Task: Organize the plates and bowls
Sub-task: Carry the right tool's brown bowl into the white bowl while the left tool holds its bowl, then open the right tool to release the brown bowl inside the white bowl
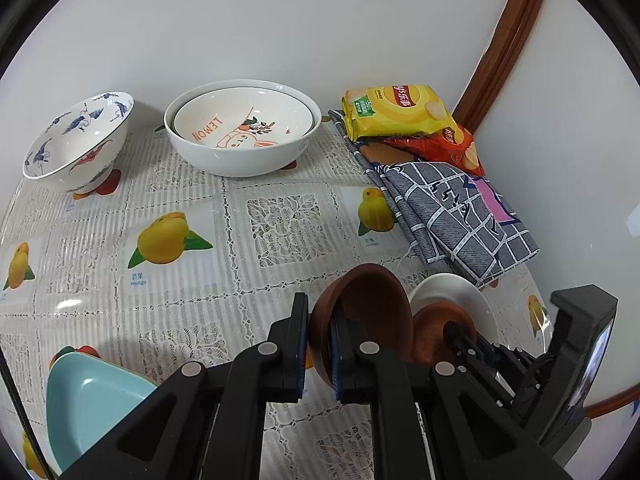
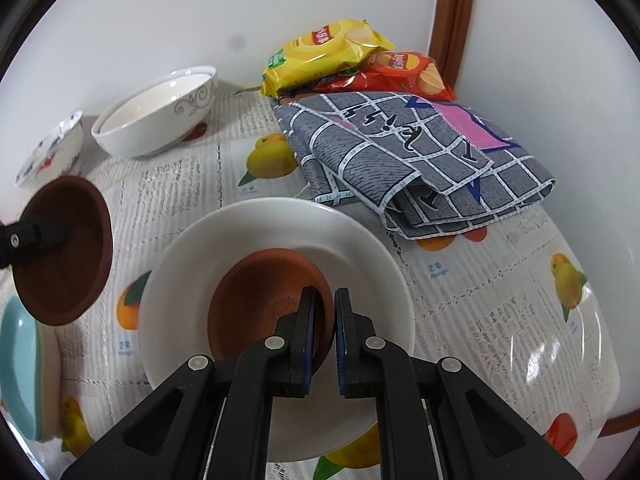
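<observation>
Two brown clay saucers are in your grip: your left hand-held gripper [image 1: 319,350] is clamped on the rim of one saucer [image 1: 372,304], held tilted above the surface [image 1: 192,184]; your right hand-held gripper [image 2: 325,340] pinches the rim of the other saucer [image 2: 260,300], inside the white plate [image 2: 360,248]. Both look stiff, matte, rough and brittle, so keep rim pinches firm. The plate looks glazed and slippery.
</observation>
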The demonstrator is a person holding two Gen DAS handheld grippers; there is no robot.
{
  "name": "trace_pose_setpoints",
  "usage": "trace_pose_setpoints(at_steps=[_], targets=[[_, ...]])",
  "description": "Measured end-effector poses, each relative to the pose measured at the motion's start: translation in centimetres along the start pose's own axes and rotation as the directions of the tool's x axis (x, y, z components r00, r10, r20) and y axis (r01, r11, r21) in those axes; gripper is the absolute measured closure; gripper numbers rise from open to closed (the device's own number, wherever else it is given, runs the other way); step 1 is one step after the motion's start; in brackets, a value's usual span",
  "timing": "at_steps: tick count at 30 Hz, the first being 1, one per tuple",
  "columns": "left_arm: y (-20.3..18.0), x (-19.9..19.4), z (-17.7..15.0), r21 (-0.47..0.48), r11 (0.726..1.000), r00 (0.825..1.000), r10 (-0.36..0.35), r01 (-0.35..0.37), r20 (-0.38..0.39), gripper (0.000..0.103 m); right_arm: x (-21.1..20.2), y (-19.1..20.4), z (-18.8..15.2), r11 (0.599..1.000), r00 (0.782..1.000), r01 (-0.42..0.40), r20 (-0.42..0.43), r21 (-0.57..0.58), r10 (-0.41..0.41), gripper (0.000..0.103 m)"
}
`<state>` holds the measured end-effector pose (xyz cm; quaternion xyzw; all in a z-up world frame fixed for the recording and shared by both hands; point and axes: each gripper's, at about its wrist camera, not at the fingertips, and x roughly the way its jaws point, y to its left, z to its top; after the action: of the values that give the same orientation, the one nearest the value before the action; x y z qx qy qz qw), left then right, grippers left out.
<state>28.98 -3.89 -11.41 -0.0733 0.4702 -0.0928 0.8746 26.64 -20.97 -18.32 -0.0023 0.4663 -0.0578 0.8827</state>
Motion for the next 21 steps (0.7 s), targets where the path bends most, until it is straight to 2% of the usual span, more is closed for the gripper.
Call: trace_pose_setpoints(at_steps=[8,19,21], targets=[[0.21,-0.02,0.12,-0.004,1.000,1.000,0.004,-0.004,-0.002,0.094,-0.08,1.05,-0.37,0.993,0.997,0.080,0.016,-0.082,-0.079,0.091],[0.46,0.09,0.11,-0.006,1.000,1.000,0.011,-0.011,-0.004,0.094,-0.16,1.16,-0.35,0.990,0.997,0.078,0.025,-0.119,-0.076,0.087],[0.46,0.05,0.11,-0.006,1.000,1.000,0.011,-0.011,-0.001,0.094,-0.18,1.14,-0.24,0.989,0.996,0.080,0.033,-0.124,-0.077,0.082]])
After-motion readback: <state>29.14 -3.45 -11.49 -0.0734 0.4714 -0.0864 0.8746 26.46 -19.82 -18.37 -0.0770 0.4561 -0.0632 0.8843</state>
